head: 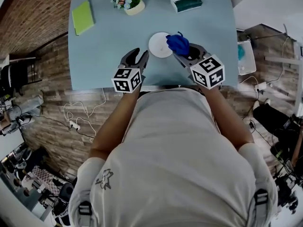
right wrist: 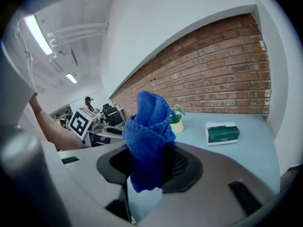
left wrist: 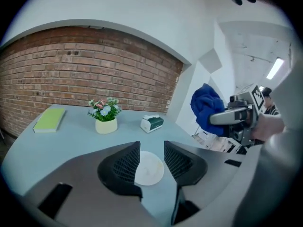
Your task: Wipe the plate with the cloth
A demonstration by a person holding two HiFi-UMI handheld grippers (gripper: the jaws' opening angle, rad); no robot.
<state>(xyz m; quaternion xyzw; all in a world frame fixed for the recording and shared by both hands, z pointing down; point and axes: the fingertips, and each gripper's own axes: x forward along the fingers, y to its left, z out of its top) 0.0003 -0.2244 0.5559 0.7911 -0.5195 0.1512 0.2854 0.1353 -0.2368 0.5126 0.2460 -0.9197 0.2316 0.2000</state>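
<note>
Shirt (head: 175, 145) fills the foreground, with both forearms reaching to 2 grippers held over the near edge of the table (head: 109, 46). Left gripper (head: 141, 54) has its jaws spread and empty. Seen through the gap, the white plate (head: 160, 45) lies flat on the table. Right gripper (head: 185, 51) pinches the blue cloth (head: 178, 43), which stands bunched above the jaws, in the air by the plate's right rim. Notebook (head: 83, 17), flowerpot (head: 131, 3) and tissue box (head: 186, 3) line the far edge.
</note>
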